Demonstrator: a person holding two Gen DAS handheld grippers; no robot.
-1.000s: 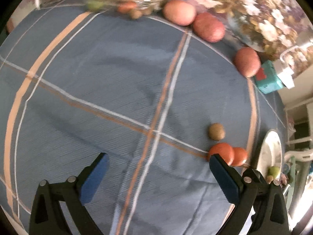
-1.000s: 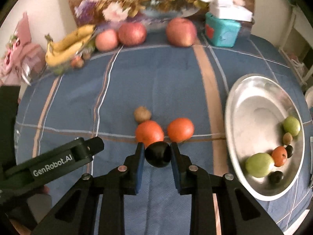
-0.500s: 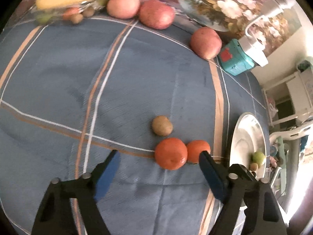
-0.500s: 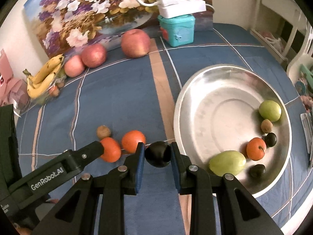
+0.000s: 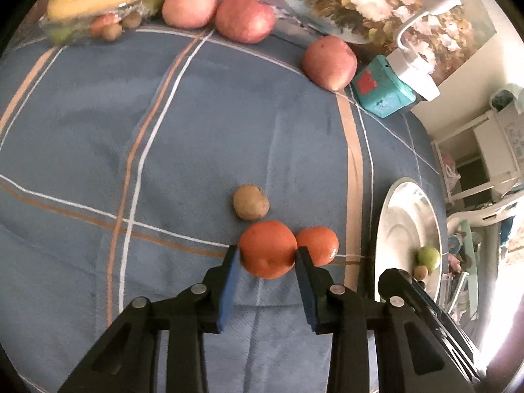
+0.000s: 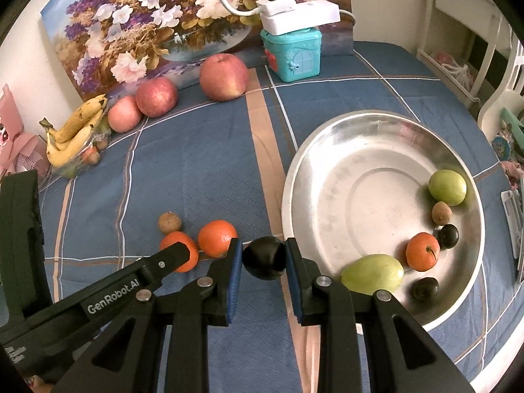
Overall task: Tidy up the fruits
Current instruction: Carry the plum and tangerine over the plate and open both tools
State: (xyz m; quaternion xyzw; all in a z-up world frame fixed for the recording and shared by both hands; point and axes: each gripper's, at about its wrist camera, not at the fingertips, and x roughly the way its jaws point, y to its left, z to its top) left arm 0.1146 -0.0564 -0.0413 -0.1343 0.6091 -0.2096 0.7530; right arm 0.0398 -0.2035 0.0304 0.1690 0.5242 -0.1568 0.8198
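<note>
A: What lies at the far left edge of the counter (image 6: 203,170)?

B: A bunch of bananas (image 6: 73,134), then three apples (image 6: 157,96) in a row along the back edge, with a teal box (image 6: 293,54) after them.

A: And the left tool (image 5: 267,258)?

B: Its jaws are closing around an orange (image 5: 267,249) near the front edge, the blue pads (image 5: 229,286) right against its sides. A second orange (image 5: 319,245) touches it on the right, and a small brown fruit (image 5: 250,202) sits just behind.

A: The right tool (image 6: 263,257)?

B: Clamped tight on a dark plum (image 6: 263,257), held just beside the left rim of the metal bowl (image 6: 327,170).

A: What is in the bowl?

B: Along its right side, two green fruits (image 6: 447,186), a small orange, a brown fruit and two dark ones.
</note>
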